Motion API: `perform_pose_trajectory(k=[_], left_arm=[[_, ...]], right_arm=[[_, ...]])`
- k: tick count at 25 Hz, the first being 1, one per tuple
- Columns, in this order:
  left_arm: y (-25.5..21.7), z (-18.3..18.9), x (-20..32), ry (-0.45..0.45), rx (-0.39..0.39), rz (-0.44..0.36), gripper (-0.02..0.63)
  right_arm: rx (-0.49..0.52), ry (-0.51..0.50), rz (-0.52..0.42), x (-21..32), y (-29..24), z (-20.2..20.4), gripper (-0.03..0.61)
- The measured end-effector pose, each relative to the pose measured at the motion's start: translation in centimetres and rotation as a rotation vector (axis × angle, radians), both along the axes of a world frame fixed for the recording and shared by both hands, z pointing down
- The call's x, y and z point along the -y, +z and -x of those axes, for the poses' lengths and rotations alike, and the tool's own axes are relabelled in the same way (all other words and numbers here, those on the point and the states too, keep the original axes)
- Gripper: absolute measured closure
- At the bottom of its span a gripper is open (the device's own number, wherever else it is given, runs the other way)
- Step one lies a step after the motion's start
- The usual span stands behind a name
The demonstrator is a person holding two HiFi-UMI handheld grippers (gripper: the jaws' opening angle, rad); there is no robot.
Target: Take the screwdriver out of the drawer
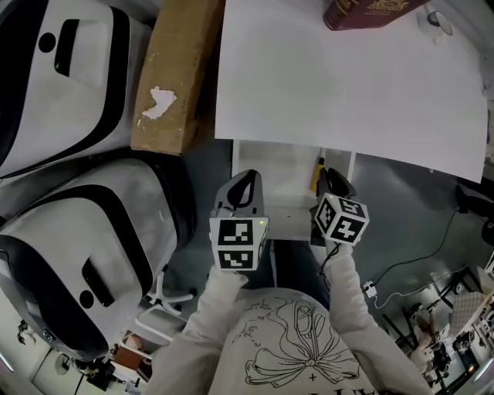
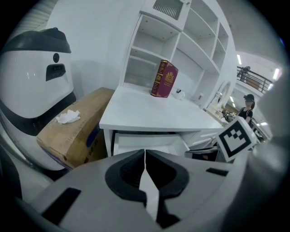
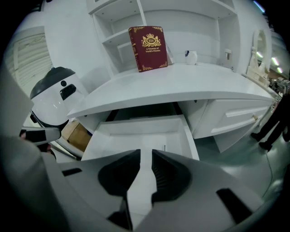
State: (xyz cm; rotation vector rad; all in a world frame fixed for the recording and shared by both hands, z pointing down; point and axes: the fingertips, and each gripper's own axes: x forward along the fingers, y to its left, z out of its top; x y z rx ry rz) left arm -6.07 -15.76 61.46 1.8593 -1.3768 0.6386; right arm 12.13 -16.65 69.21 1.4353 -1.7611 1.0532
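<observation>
Red hardback book (image 1: 370, 11) at the back of the white counter (image 1: 347, 85); brown cardboard box (image 1: 174, 69) left of the counter; yellow-handled screwdriver (image 1: 317, 173) in the open white drawer (image 1: 282, 176) beneath.

white bench (image 1: 347, 85), smooth flat top. dark red book (image 3: 147, 48) stands upright at back of top, gold print on cover. small white thing (image 3: 191, 57) just beside book, too small to tell what. white shelves (image 2: 149, 59) rise behind top. drawer (image 3: 140, 128) under top stands open; screwdriver (image 1: 317, 174) with yellow handle lies inside, by right wall. grey floor (image 1: 417, 224) below. brown cardboard box (image 1: 174, 73) on floor beside bench, crumpled white paper (image 1: 159, 102) on top of it.
</observation>
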Motion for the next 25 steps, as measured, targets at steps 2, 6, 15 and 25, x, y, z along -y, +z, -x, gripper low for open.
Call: perform_pose_trajectory(k=[2,6,15,25], left_arm=[[0.3,0.1,0.1,-0.001,-0.001,0.005,0.603],[1.0,0.2,0.1,-0.005,-0.009,0.018,0.603],[2.4,0.3,-0.2,-0.003,-0.019,0.048,0.603],[3.6,0.6,-0.4,-0.006,-0.013,0.074,0.603]], right_arm=[[0.001,0.007,0.021,0.0,0.9,-0.2,0.499],[0.000,0.010,0.067,-0.2,2.7,-0.5,0.483],[-0.016,0.018,0.133,-0.6,6.1,-0.8,0.456],[-0.043,0.020,0.204,-0.6,9.1,-1.2,0.453]])
